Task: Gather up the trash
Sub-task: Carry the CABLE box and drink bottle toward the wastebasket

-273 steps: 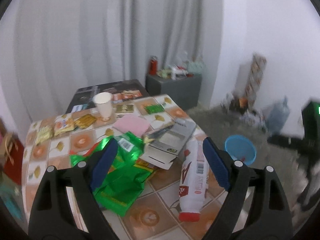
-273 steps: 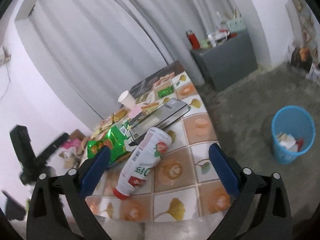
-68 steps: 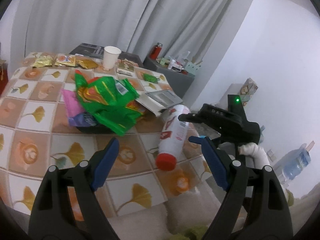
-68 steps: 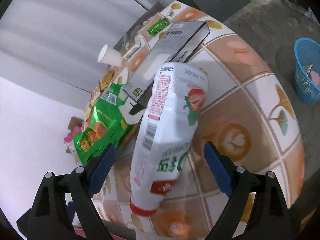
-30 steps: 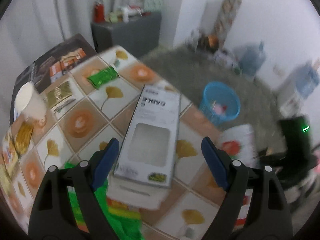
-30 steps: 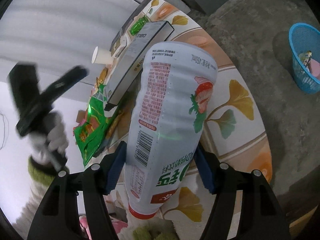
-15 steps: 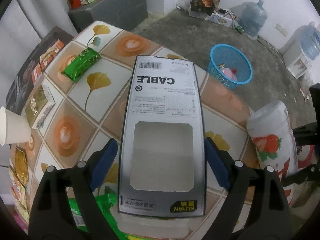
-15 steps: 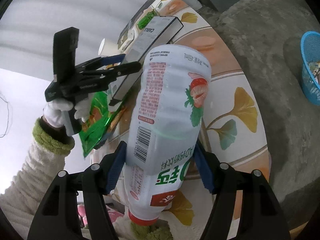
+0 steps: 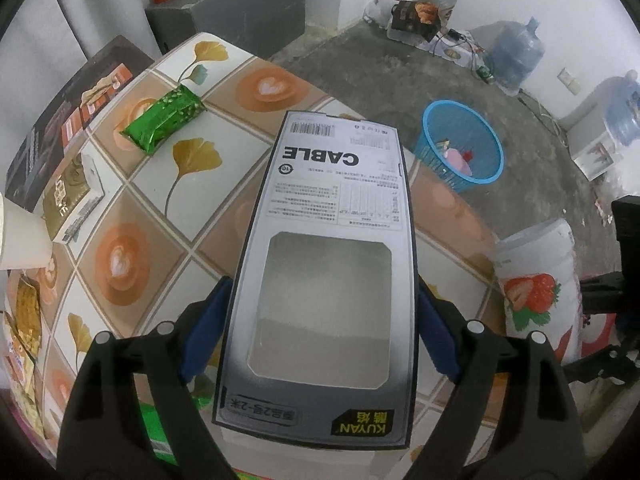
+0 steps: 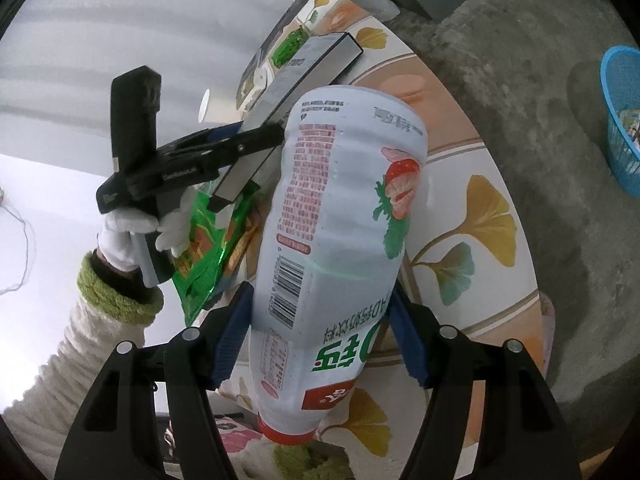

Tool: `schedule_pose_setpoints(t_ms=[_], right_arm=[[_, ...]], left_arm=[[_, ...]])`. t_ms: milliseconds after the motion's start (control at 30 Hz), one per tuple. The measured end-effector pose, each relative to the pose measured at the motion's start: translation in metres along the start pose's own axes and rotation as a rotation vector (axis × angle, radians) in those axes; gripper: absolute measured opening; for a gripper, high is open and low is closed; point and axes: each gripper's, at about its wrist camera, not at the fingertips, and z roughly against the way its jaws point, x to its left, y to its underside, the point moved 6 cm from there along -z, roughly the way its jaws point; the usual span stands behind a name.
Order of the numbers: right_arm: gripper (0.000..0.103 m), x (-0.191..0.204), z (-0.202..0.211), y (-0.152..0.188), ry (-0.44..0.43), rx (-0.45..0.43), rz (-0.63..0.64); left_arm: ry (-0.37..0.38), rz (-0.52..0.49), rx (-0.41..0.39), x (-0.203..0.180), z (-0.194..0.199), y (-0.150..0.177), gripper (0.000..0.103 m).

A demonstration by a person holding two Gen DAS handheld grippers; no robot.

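Left tongs (image 9: 320, 330) lower, spread astride cable box (image 9: 332, 240); right tongs (image 10: 320, 340) pinching bottle (image 10: 336, 216).

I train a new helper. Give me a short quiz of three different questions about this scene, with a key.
1. True or false: the right gripper is shut on the white bottle.
2. The left gripper straddles: A) paper cup B) cable box C) green packet
3. Fill in: the blue basket stands on the ____.

Key: 1 true; 2 B; 3 floor.
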Motion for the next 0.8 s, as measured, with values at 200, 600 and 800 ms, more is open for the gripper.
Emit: schedule_pose_setpoints(t_ms=[200,600,800], right_arm=[[0.064,-0.001,0.0,0.002,0.001,-0.012,-0.018],[0.063,0.002,0.01,0.009,-0.011,-0.049,-0.012],[0.063,0.0,0.019,0.014,-0.024,-0.07,-0.012]], left_arm=[[-0.015,-0.004,-0.045,-0.011,0.018,-0.002,0.081],[-0.017,0.026,-0.109,-0.033,0.06,0.011,0.079],[-0.003,0.068,-0.131,-0.039,0.076,0.021,0.079]])
